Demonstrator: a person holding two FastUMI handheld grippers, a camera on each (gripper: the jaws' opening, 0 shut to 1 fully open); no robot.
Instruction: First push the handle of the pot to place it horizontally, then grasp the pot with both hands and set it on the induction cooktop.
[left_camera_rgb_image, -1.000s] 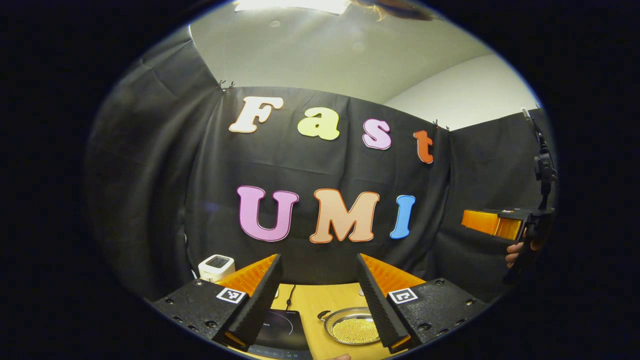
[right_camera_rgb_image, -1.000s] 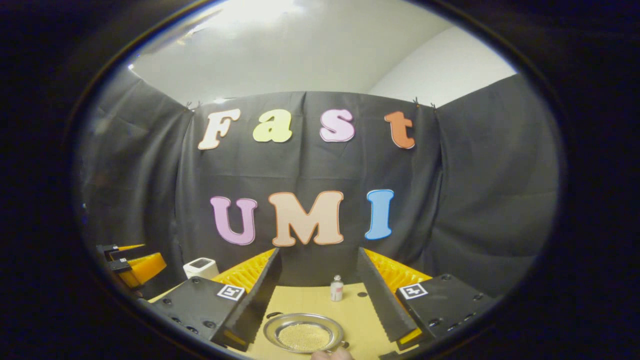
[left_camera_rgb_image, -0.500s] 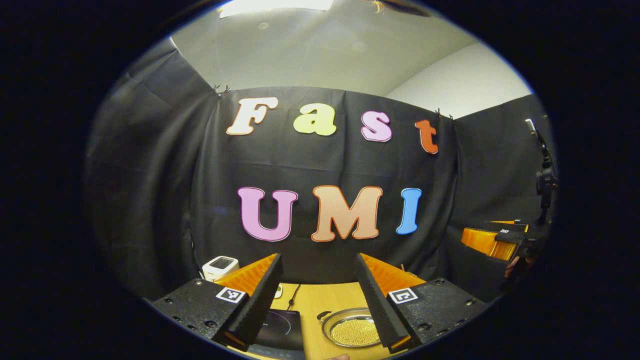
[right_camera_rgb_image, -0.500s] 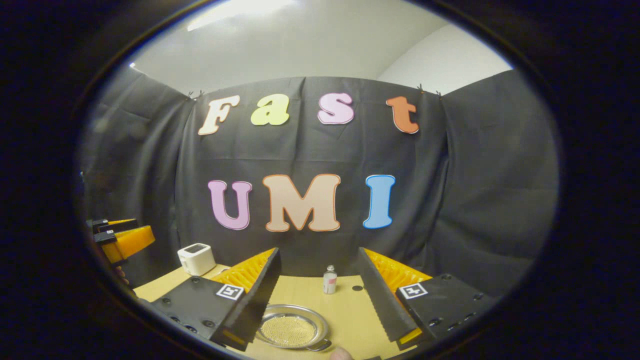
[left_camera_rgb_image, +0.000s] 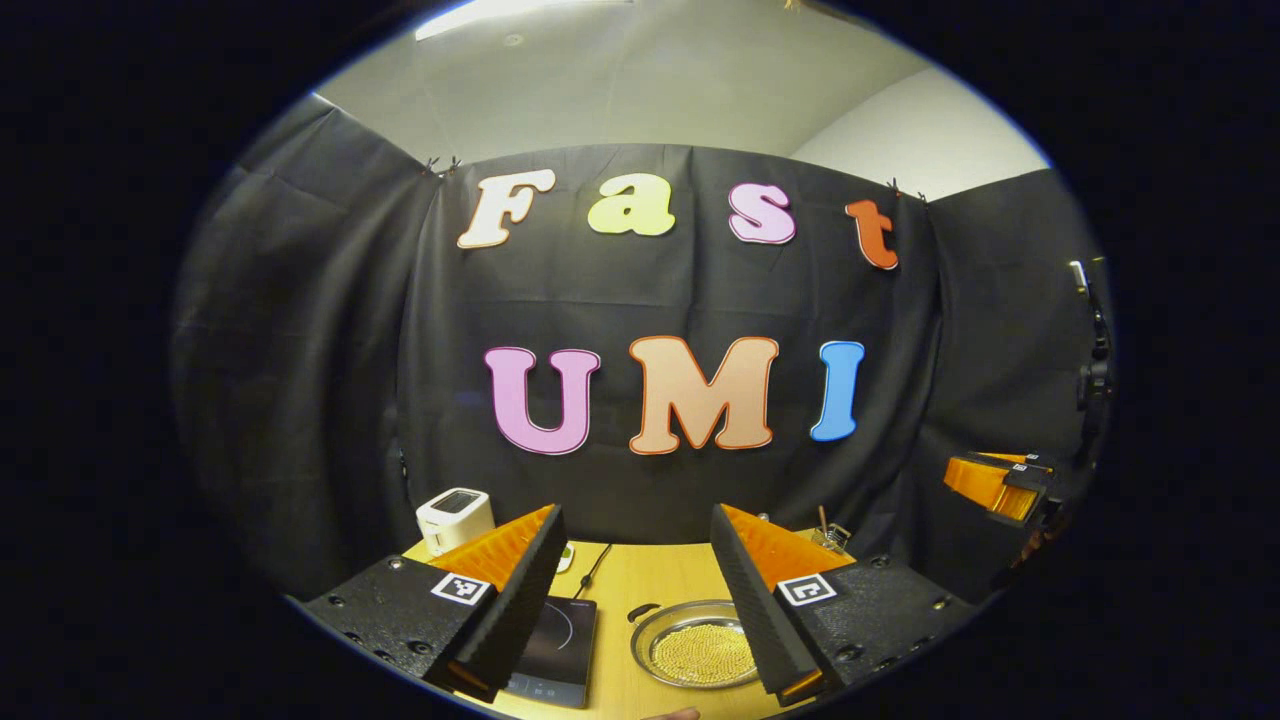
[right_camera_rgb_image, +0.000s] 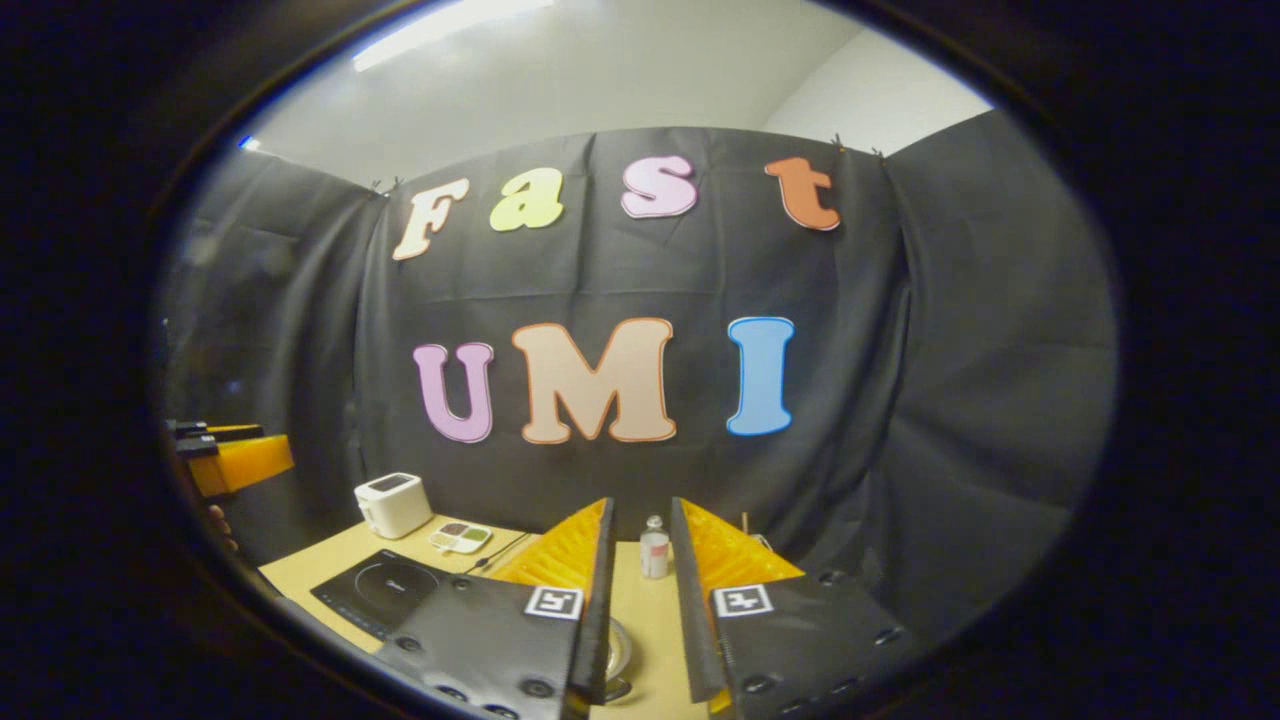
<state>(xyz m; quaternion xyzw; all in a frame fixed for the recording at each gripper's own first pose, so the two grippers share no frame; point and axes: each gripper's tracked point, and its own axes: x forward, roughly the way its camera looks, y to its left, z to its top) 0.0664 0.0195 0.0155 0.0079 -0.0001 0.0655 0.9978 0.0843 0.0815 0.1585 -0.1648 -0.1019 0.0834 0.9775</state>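
The pot (left_camera_rgb_image: 700, 650) is a shallow steel pan of small yellow beads on the wooden table (left_camera_rgb_image: 640, 580), with a dark handle (left_camera_rgb_image: 641, 610) at its far left. It lies below and ahead of my left gripper (left_camera_rgb_image: 636, 515), which is open wide and empty. The black induction cooktop (left_camera_rgb_image: 555, 645) lies just left of the pot. In the right gripper view, my right gripper (right_camera_rgb_image: 641, 505) has its fingers drawn in to a narrow gap with nothing between them. A sliver of the pot (right_camera_rgb_image: 618, 648) shows low in that gap. The cooktop (right_camera_rgb_image: 385, 590) lies to the left.
A white toaster-like box (right_camera_rgb_image: 392, 503) and a small palette dish (right_camera_rgb_image: 460, 537) stand at the back left. A small bottle (right_camera_rgb_image: 654, 550) stands behind the pot. A cable (left_camera_rgb_image: 595, 570) runs behind the cooktop. The other gripper (left_camera_rgb_image: 1000, 485) hovers at the far right.
The right gripper's fingers have closed from wide apart to a narrow gap. Both views have tipped downward, so more of the table and the cooktop shows.
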